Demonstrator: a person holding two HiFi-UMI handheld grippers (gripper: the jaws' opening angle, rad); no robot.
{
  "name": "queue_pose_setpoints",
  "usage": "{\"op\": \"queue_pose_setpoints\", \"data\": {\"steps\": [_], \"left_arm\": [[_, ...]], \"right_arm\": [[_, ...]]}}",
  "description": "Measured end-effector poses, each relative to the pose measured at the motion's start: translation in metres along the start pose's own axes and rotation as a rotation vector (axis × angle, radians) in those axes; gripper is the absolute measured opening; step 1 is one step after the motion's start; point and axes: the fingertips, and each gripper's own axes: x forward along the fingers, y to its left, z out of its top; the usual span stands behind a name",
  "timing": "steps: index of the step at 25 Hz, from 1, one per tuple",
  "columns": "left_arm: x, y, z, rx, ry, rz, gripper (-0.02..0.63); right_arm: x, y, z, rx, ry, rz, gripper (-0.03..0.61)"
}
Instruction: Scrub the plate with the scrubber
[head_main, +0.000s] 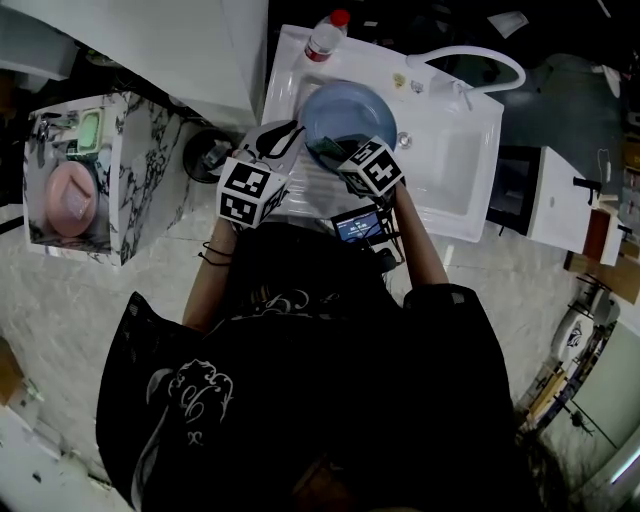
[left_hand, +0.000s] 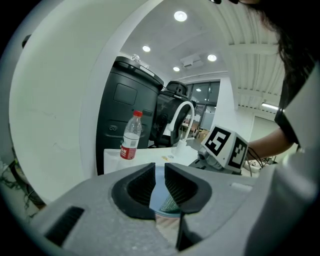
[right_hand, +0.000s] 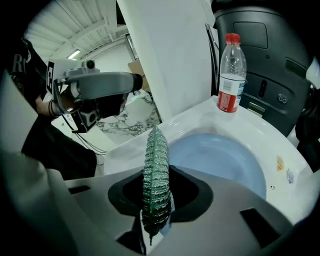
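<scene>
Blue plate (head_main: 350, 112): round, at the left part of the white sink (head_main: 455, 165), with its near rim toward the person.

Left gripper (head_main: 288, 135): jaws drawn close on the plate's near-left rim; a thin blue edge shows between them in the left gripper view (left_hand: 160, 175).

Green mesh scrubber (right_hand: 155, 150): held upright and edge-on, clamped between the jaws of the right gripper (right_hand: 157, 192). In the head view it lies at the plate's near edge (head_main: 325, 152), just beside the left gripper. Whether it touches the plate cannot be told.

Clear bottle (head_main: 325, 38), red cap and red label: upright on the sink's far left corner, beyond the plate.

White arched faucet (head_main: 470, 58): at the sink's far edge, right of the plate.

Marbled cabinet (head_main: 150, 200): left of the sink, well apart.
</scene>
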Motion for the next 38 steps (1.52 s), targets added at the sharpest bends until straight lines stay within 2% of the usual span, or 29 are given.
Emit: {"op": "queue_pose_setpoints", "data": {"steps": [3, 5, 10, 17, 22, 26, 32, 38], "left_arm": [[0.003, -0.005, 0.000, 0.007, 0.004, -0.014, 0.064], [0.004, -0.010, -0.001, 0.011, 0.008, -0.028, 0.064], [0.007, -0.017, 0.000, 0.018, 0.006, -0.051, 0.064], [0.007, -0.022, -0.001, 0.019, 0.010, -0.062, 0.064], [0.001, -0.016, -0.002, 0.014, 0.008, -0.045, 0.064], [-0.004, -0.010, -0.004, 0.002, 0.010, -0.028, 0.064], [-0.006, -0.006, -0.007, 0.000, 0.015, -0.016, 0.064], [-0.003, -0.015, -0.007, 0.005, 0.019, -0.037, 0.064]], "right_arm": [[-0.006, 0.001, -0.006, -0.017, 0.013, 0.034, 0.089], [-0.010, -0.005, -0.008, -0.016, 0.002, 0.021, 0.089], [-0.022, -0.055, -0.005, 0.004, -0.029, -0.146, 0.089], [-0.030, -0.136, 0.010, -0.100, -0.029, -0.389, 0.089], [-0.024, -0.165, 0.016, -0.194, 0.011, -0.497, 0.089], [-0.012, -0.167, 0.006, -0.194, 0.046, -0.491, 0.089], [-0.005, -0.157, 0.002, -0.173, 0.030, -0.464, 0.091], [-0.009, -0.135, -0.005, -0.165, 0.012, -0.415, 0.091]]}}
